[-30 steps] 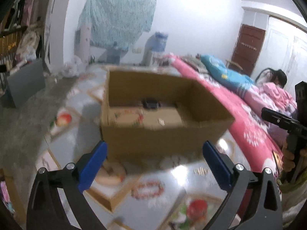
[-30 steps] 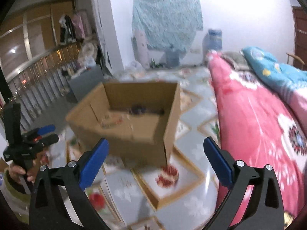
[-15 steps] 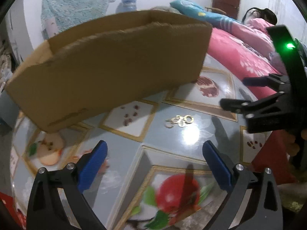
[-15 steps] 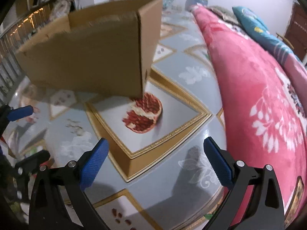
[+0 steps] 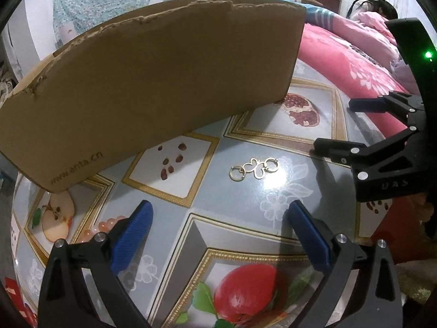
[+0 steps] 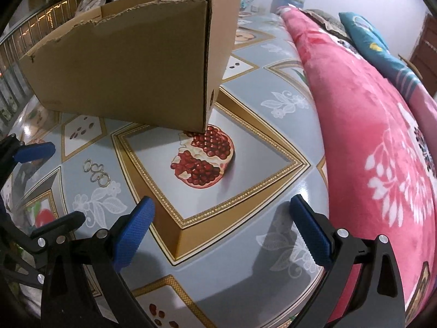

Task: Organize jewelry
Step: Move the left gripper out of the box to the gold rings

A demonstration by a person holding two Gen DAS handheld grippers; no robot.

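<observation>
A small gold jewelry piece (image 5: 254, 168), two rings joined by looped links, lies on the patterned floor mat (image 5: 207, 196) just in front of a brown cardboard box (image 5: 153, 82). My left gripper (image 5: 218, 235) hovers low over the mat, open and empty, with the jewelry a short way ahead between its fingers' line. In the right wrist view the same jewelry (image 6: 96, 172) lies at the left, well left of my right gripper (image 6: 222, 232), which is open and empty above the mat by the box's corner (image 6: 206, 63). The box's inside is hidden.
A pink bed cover (image 6: 377, 142) rises along the right edge of the mat. The right gripper's body (image 5: 387, 147) crosses the left wrist view at right; the left gripper's fingers (image 6: 35, 150) show at the right wrist view's left edge. A person lies on the bed (image 5: 374, 11).
Both grippers have dropped from above the box to low over the mat in front of it. The box's inside is out of sight and the jewelry has come nearer.
</observation>
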